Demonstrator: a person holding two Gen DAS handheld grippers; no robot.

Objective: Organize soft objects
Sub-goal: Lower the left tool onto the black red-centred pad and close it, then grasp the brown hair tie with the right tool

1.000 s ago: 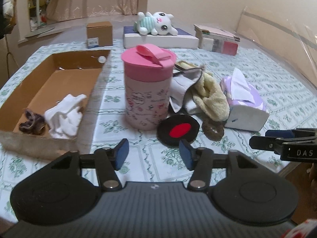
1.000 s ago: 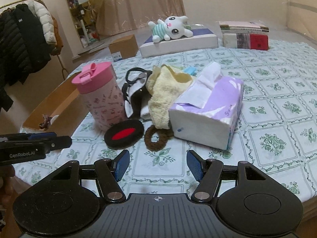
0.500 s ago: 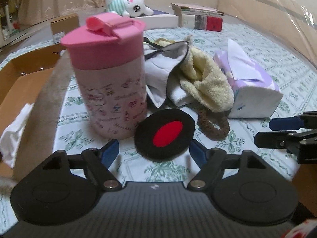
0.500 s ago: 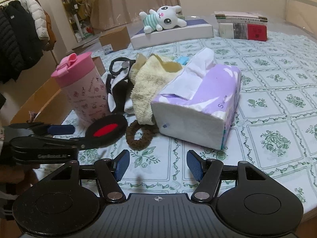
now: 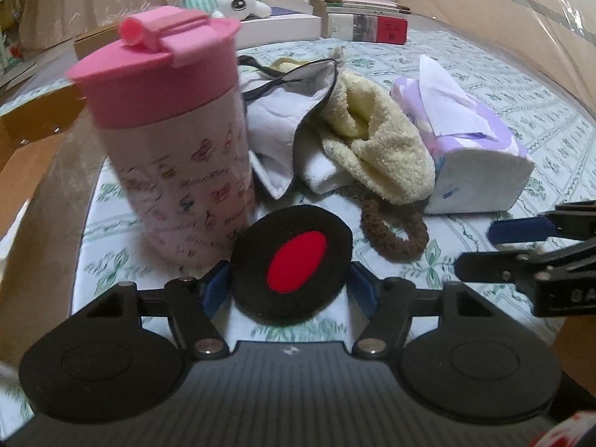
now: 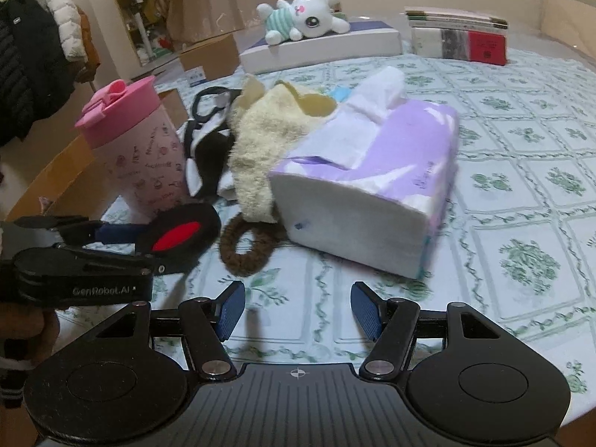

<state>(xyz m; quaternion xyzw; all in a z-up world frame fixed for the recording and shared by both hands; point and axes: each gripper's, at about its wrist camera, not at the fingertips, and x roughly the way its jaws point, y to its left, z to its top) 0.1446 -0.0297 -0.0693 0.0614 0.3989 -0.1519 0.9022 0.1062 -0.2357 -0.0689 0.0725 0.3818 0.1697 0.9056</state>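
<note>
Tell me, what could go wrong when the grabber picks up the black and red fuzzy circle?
The left gripper straddles the black pad, which sits right beside the pink cup. Closing or lifting carelessly might bump the tall cup over. The brown hair tie lies close on the other side and could get dragged along.

1. The left gripper [image 5: 288,287] has moved forward from well back over the near edge of the surface; its fingers [image 5: 216,287] now flank the black pad with the red oval [image 5: 292,262].
2. The pink-lidded tumbler [image 5: 175,156] now fills the left of the left wrist view.
3. The right gripper [image 6: 298,311] has come nearer the purple tissue pack [image 6: 372,193], which now sits centre frame.
</note>
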